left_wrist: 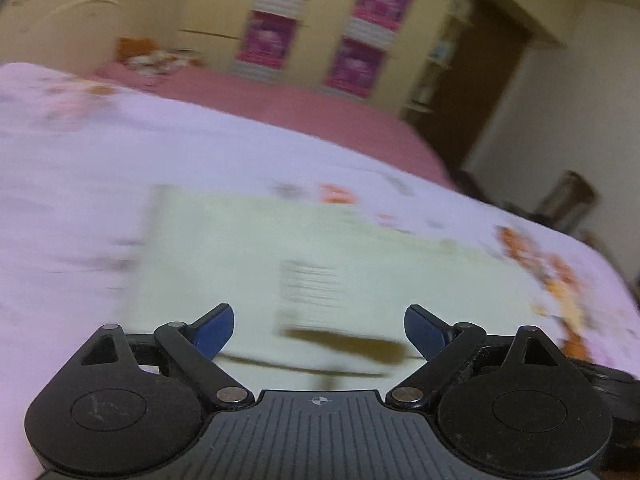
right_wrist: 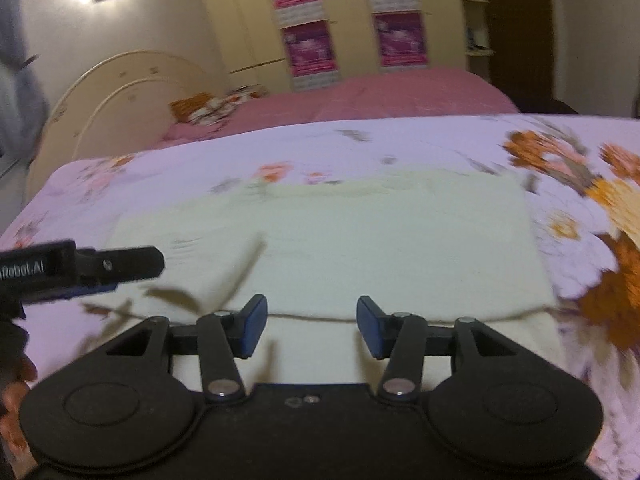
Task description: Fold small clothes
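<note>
A home bedroom. A bed [right_wrist: 400,92] with a pink cover and a curved cream headboard [right_wrist: 120,92] stands at 11 o'clock, with a floral bedspread [right_wrist: 400,140] in front of it. Behind, at 12 o'clock, a cream wardrobe [right_wrist: 248,28] carries pink posters [right_wrist: 308,46]; a dark wooden door [left_wrist: 488,80] stands at 1 o'clock.

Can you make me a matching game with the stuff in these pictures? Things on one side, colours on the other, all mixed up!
Things:
1. folded cloth
2. far blanket
3. finger pads of the right gripper
4. posters on the wardrobe

Colours:
A. magenta
B. blue
C. pale cream-green
D. plain pink

Pairs: 1-C, 2-D, 3-B, 4-A

The cloth lies flat on the flowery bedspread.
</note>
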Available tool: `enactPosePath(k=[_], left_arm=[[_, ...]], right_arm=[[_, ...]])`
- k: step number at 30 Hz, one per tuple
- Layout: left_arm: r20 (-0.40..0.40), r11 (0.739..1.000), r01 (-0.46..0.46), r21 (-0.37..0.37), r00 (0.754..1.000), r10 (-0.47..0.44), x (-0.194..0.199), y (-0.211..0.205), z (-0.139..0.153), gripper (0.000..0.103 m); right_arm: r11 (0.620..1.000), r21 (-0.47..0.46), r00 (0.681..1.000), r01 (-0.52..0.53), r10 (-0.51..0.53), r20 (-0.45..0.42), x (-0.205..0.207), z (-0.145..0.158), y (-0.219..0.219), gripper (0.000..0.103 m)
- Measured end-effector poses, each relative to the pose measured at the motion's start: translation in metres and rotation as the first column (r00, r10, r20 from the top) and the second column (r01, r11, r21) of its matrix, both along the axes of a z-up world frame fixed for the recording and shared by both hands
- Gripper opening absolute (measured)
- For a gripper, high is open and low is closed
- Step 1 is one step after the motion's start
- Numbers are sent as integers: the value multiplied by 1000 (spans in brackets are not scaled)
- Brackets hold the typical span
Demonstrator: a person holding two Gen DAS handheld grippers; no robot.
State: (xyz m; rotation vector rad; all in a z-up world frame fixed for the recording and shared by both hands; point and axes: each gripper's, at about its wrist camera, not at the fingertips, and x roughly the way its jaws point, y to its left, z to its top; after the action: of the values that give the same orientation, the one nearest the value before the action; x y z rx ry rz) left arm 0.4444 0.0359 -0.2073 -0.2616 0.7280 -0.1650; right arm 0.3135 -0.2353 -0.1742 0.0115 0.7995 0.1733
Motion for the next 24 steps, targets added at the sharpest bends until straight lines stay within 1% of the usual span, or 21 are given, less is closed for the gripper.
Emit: enactPosePath(k=[2, 4, 7, 9, 11, 12, 13, 14, 15, 16, 18, 19, 21, 23, 24], left_arm=[[-32, 997, -71, 11, 997, 71, 3, 14, -6, 92], [-35, 994, -109, 32, 993, 110, 3, 23, -11, 92], [-35, 990, -114, 87, 993, 117, 0, 28, -21, 92], [-52, 988, -121, 94, 991, 126, 1, 30, -29, 92], [-54, 987, -136, 86, 989, 141, 1, 30, -33, 92], [-52, 987, -142, 82, 988, 146, -2, 34, -33, 92], [-50, 986, -147, 78, 987, 151, -2, 37, -34, 92], [-48, 986, -150, 77, 987, 154, 0, 36, -34, 92], [-44, 986, -150, 76, 987, 153, 2, 35, -34, 92], [-41, 986, -149, 77, 987, 153, 4, 33, -34, 92], [-26, 986, -147, 74, 989, 149, 6, 30, -33, 92], [-20, 988, -138, 70, 990, 140, 8, 27, -32, 92], [-20, 991, -116, 63, 993, 117, 11, 19, -31, 92], [-17, 994, -83, 64, 996, 84, 14, 8, -32, 92], [-19, 995, -72, 74, 997, 73, 16, 3, -33, 92]], right_arm=[[999, -23, 999, -45, 45, 2, 4, -2, 16, 49], [996, -33, 996, -86, 86, -4, 9, -5, 31, 49], [985, -85, 989, -150, 150, -10, 15, -12, 54, 49], [973, -141, 983, -182, 182, -19, 19, -20, 69, 49], [968, -180, 985, -173, 173, -13, 24, -26, 76, 47], [972, -167, 987, -163, 163, -13, 26, -26, 76, 43], [979, -136, 988, -152, 151, -15, 30, -24, 75, 32], [985, -103, 990, -140, 138, -23, 33, -22, 72, 24], [989, -77, 992, -126, 125, -26, 37, -19, 70, 13], [993, -45, 994, -109, 108, -21, 40, -14, 66, 7], [998, 31, 999, -50, 49, 6, 42, -2, 50, 6], [998, 54, 1000, -21, 20, 22, 42, 4, 42, 5], [992, 110, 997, 59, -65, 50, 40, 17, 15, 5], [974, 163, 984, 160, -170, 52, 36, 23, -17, 5], [954, 200, 972, 222, -232, 28, 34, 22, -35, 5]])
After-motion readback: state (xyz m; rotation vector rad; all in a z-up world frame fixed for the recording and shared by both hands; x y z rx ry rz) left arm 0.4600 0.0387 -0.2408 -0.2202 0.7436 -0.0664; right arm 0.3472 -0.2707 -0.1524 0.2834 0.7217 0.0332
